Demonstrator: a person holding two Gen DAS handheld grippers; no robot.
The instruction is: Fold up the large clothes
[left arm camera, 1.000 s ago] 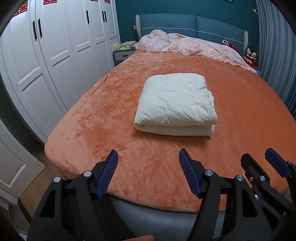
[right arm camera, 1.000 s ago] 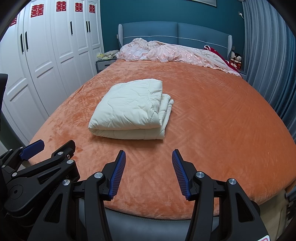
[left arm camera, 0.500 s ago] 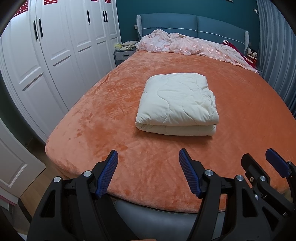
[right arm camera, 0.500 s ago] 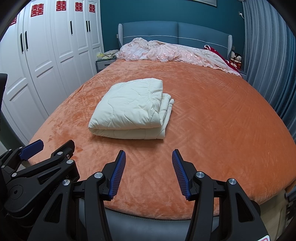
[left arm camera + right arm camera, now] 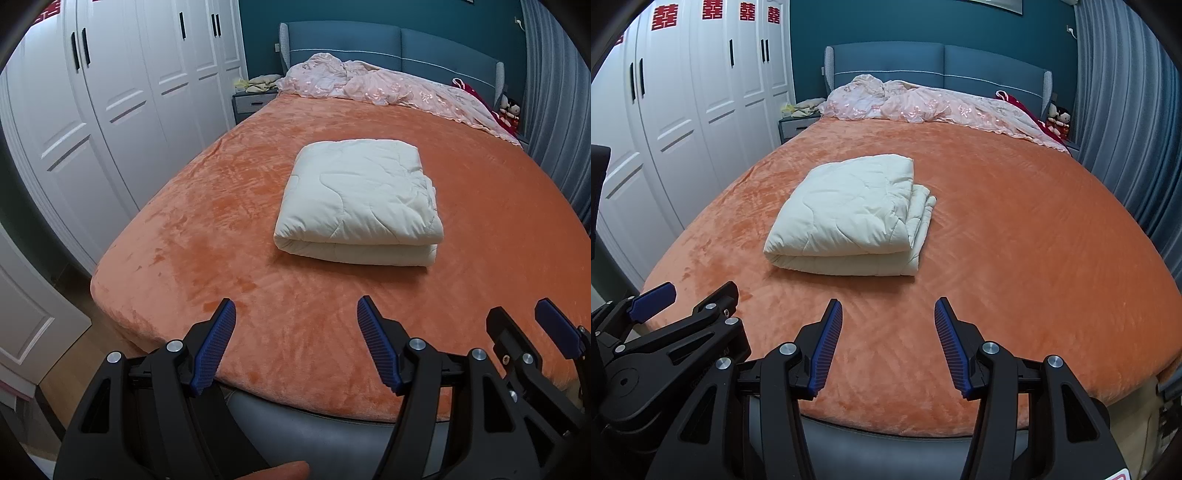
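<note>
**Quilt folded: confirm the bundle before you withdraw**

The cream quilted comforter [image 5: 356, 201] lies as a compact rectangular bundle near the middle of the orange plush bedspread [image 5: 221, 229], well apart from both tools. By the look of it, the folding is complete or nearly so.

Your left black gripper with blue ribbed pads [image 5: 296, 345] is spread, with nothing between its jaws; only the bedspread shows through the gap. Your right black gripper with blue ribbed pads [image 5: 888, 341] is likewise spread and empty. Both hang over the foot edge of the bed, angled down toward the bundle.

To finish this step well:

1. Inspect the bundle from both views. The near fold appears rounded and even; the right side shows stacked layer edges that sit slightly stepped (visible in the right wrist view).
2. If you judge those edges too ragged, approach from the right side, pinch all layers together, and draw them flush. Do not pinch the top layer alone, as the soft padding is likely to slide and reopen the fold.
3. Keep the jaws clear of the plush bedspread to avoid dragging it.
4. Leave the crumpled pink embroidered bedding [image 5: 923, 101] at the blue padded headboard [image 5: 942, 61] untouched.
</note>
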